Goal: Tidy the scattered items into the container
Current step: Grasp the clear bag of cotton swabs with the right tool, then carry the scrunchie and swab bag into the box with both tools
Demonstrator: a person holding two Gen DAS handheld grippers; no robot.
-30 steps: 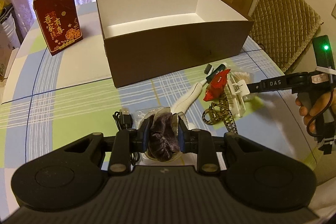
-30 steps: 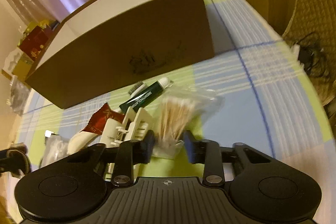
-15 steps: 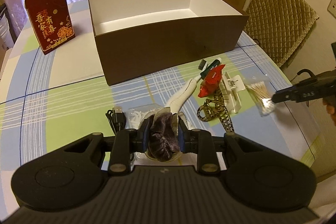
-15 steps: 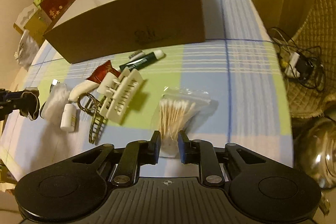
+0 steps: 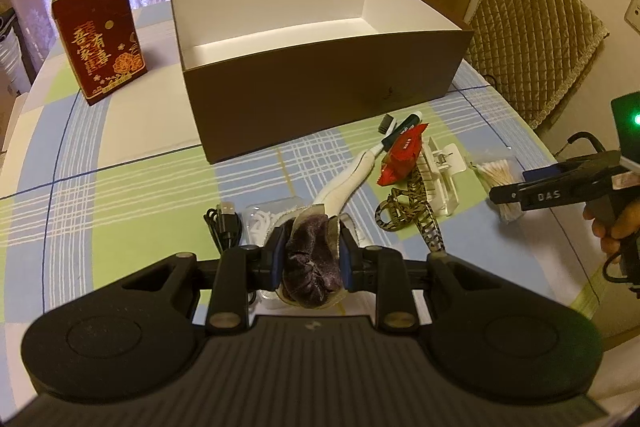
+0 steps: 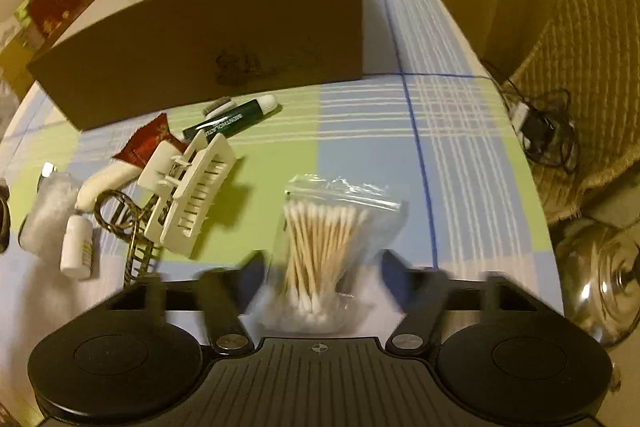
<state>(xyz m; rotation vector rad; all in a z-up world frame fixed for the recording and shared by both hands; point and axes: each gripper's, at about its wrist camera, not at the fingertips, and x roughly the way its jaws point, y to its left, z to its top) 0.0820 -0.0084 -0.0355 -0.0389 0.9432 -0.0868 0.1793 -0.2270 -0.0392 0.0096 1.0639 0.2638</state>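
Note:
My left gripper [image 5: 312, 259] is shut on a purple velvet scrunchie [image 5: 310, 267], held above the near part of the table. The brown open box [image 5: 320, 79] with a white inside stands behind the pile. My right gripper [image 6: 324, 267] is open, its blurred fingers [image 6: 256, 267] wide on either side of a clear bag of cotton swabs [image 6: 320, 227] lying flat on the cloth. Left of the bag lie a white plastic clip [image 6: 188, 195], a red packet [image 6: 146, 145], a dark green tube [image 6: 232, 121], a leopard-print ribbon [image 5: 404, 211] and a small white bottle [image 6: 78, 245].
A red gift bag [image 5: 100, 39] stands at the far left. A black USB cable [image 5: 224, 223] and a clear pouch [image 5: 260, 219] lie just ahead of the scrunchie. A quilted chair [image 5: 532, 39] stands past the table's right edge, with a glass jar [image 6: 604, 279] below it.
The right gripper closed on the swab bag, pulled it away from the pile toward the table's right edge, and has now opened around it. The left gripper kept hold of the scrunchie.

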